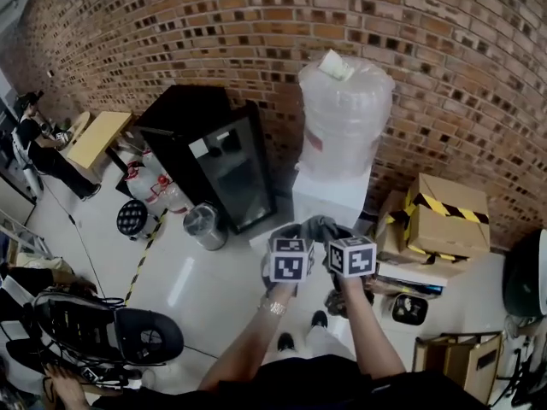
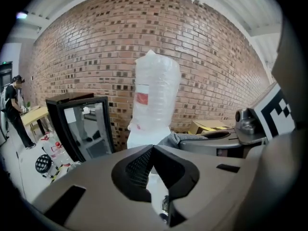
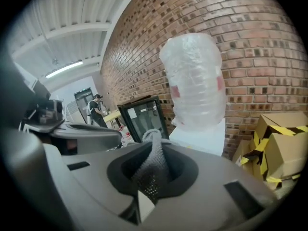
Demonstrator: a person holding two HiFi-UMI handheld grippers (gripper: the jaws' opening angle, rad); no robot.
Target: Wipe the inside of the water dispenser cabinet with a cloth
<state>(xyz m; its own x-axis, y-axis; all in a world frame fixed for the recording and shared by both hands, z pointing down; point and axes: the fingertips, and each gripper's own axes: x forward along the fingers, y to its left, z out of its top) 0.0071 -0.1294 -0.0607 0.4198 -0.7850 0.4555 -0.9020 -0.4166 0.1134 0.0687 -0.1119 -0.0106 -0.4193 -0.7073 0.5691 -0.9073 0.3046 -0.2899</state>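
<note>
Grey cloth [image 3: 150,173] hangs clamped in the right tongs [image 3: 154,141]; the left tongs [image 2: 153,147] are closed and empty. Straight ahead of both, the water dispenser [image 1: 332,196] stands on the floor [image 1: 197,280] against the brick wall [image 1: 427,75], seemingly nearer the right tongs.

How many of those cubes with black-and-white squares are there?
2. The left cube sits on the left gripper, the right cube on the right gripper, side by side near the water dispenser. I see no hidden ones.

Left gripper [image 2: 153,149]: holding its jaws pressed together, gripping nothing.
Right gripper [image 3: 155,146]: clamping the cloth [image 3: 151,170].
Forearms [image 1: 248,348]: reaching forward, side by side.
</note>
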